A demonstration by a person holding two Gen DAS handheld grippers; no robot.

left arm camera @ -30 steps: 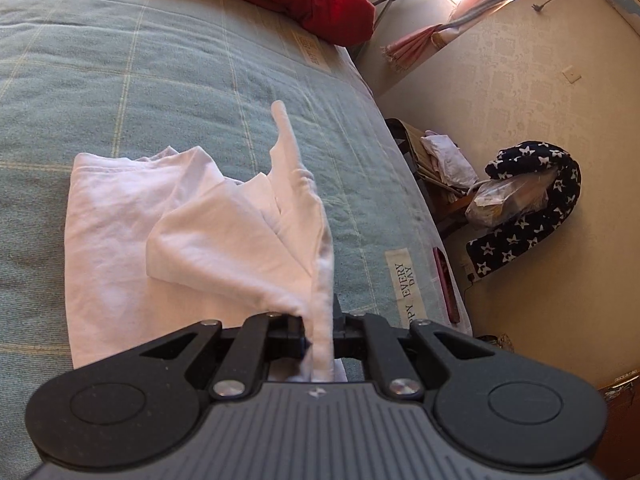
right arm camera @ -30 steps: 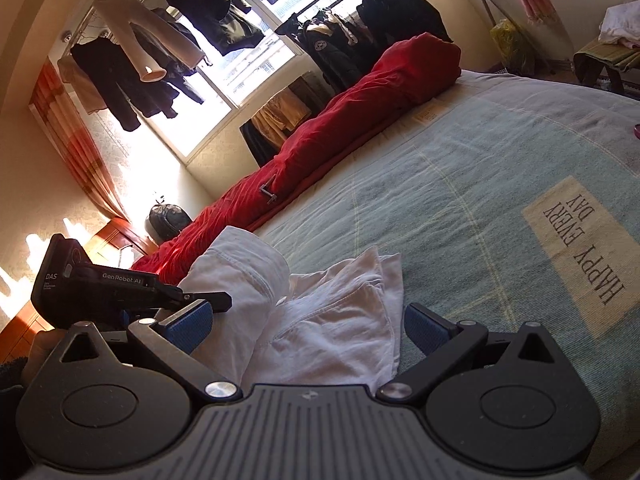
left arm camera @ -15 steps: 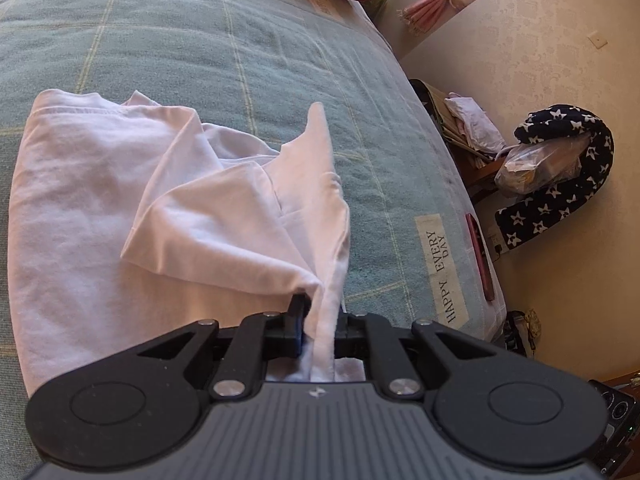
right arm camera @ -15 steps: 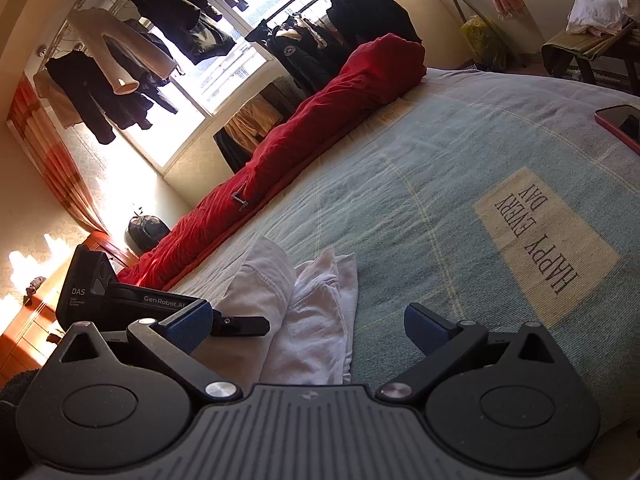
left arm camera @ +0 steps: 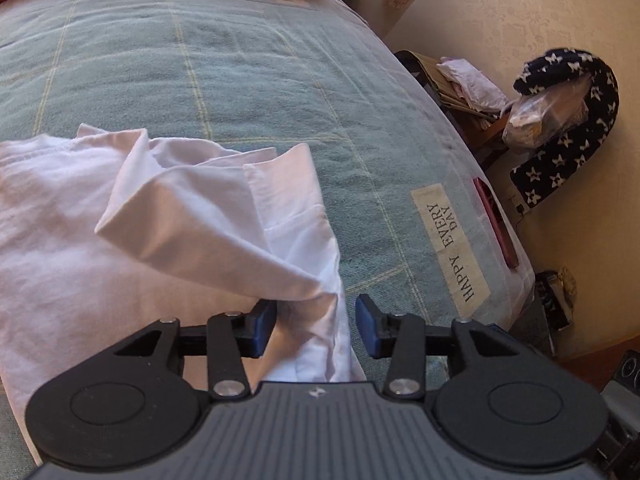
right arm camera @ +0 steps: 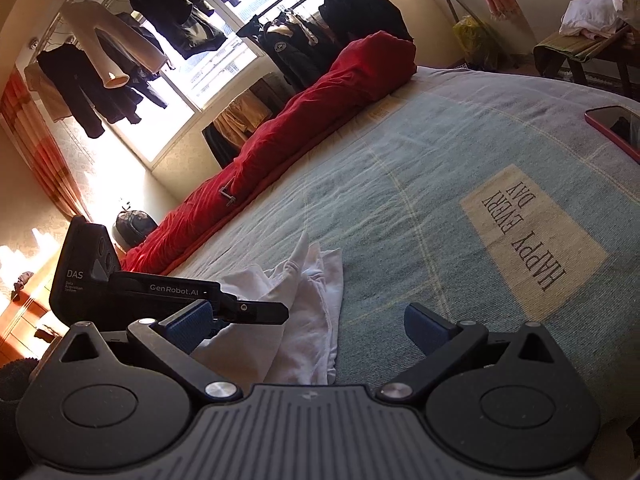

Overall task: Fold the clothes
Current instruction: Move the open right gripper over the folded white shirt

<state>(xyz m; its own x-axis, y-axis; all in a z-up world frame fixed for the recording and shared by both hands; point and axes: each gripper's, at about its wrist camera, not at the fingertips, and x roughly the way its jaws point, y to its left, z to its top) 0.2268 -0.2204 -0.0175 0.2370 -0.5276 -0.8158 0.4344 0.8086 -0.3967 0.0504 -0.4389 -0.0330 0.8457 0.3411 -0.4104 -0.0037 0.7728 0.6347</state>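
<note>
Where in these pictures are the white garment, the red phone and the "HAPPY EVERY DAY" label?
white garment [left arm camera: 192, 216]: left wrist view, on its folded-over flap.
red phone [right arm camera: 618, 128]: right wrist view, on its dark screen.
"HAPPY EVERY DAY" label [left arm camera: 450, 244]: left wrist view, mid-lettering.

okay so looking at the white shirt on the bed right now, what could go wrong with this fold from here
Left tool is opening with the white shirt edge between its pads; withdrawing could snag the cloth and undo the fold.

The folded flap stands puffed and loose, so it may slump unevenly.

The shirt's edge lies near the bed's side, where a red phone sits; a careless sweep might nudge it off.
</note>
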